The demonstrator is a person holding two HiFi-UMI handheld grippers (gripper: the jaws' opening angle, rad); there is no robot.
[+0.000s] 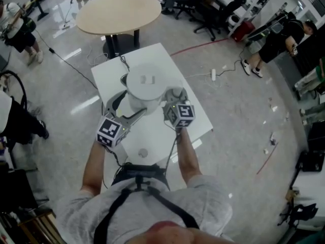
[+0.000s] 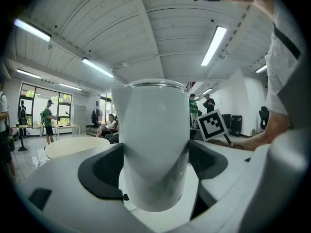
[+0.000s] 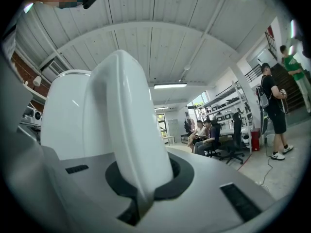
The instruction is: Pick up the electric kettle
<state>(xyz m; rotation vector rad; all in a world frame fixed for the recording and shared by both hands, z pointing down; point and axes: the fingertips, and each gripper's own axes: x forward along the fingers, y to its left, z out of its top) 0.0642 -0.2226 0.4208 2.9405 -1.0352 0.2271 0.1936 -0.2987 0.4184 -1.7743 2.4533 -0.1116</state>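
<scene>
Head view: white plastic electric kettle (image 1: 146, 85) at the centre of the white desk (image 1: 195, 118), nearer its far edge.

Left gripper view: left gripper (image 2: 156, 166) clamps the kettle's body, both dark pads (image 2: 104, 171) touching it.

Right gripper view: right gripper (image 3: 146, 178) is closed tight on the kettle's curved white handle (image 3: 126, 125).

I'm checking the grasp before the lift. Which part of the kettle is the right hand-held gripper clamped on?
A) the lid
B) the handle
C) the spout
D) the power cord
B: in the right gripper view, the right hand-held gripper has its jaws pinched shut on the handle of the kettle.
</scene>
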